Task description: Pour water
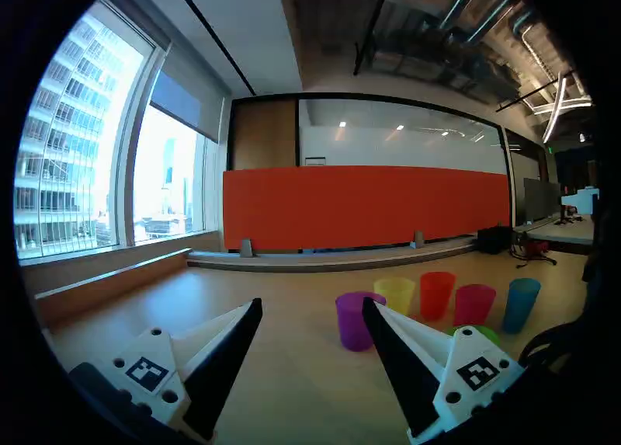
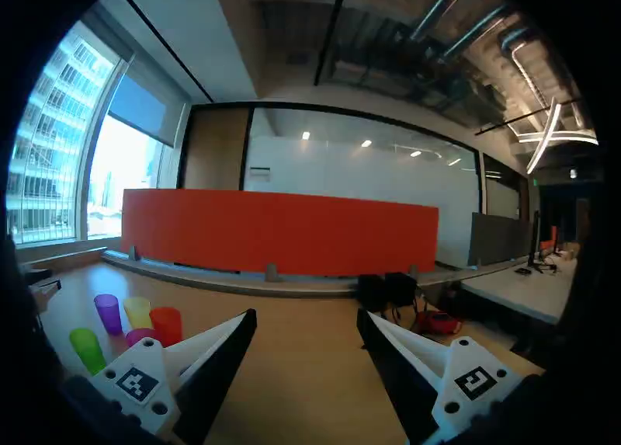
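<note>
Wooden tabletop [image 1: 295, 383], orange partition [image 1: 365, 208] at far side. Left gripper [image 1: 310, 305]: fingers wide apart, holding nothing. Purple cup [image 1: 353, 319] stands just ahead, right of centre, with yellow cup [image 1: 394, 293], orange cup [image 1: 436, 293], pink cup [image 1: 474, 304] and blue cup [image 1: 520, 304] ranged behind and rightward. Right gripper [image 2: 305, 314]: fingers wide apart, empty; purple cup and neighbours well off to its left.

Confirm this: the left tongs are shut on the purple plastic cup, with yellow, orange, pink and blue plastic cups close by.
Wrong on the grip. The left gripper view shows the left tongs open and empty; the purple plastic cup stands free on the wooden table beyond them. The yellow cup, orange cup, pink cup and blue cup, all plastic, are close by.
</note>
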The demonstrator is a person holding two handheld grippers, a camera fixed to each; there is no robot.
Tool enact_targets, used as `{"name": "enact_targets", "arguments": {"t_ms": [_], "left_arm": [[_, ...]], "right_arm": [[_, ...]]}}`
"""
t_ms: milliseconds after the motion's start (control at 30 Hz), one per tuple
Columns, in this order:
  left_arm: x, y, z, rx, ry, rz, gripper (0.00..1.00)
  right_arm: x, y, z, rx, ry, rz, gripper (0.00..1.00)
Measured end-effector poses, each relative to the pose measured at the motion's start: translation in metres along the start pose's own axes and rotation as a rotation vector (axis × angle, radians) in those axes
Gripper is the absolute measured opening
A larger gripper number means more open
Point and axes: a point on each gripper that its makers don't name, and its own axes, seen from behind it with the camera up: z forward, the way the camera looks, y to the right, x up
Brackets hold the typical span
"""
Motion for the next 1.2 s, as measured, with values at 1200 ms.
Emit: {"name": "enact_targets", "arguments": {"t_ms": [1200], "left_arm": [[-0.006, -0.004, 0.001, 0.004, -0.025, -0.012, 0.96]], "right_arm": [[-0.001, 0.011, -0.003, 0.031, 0.054, -0.023, 1.0]]}}
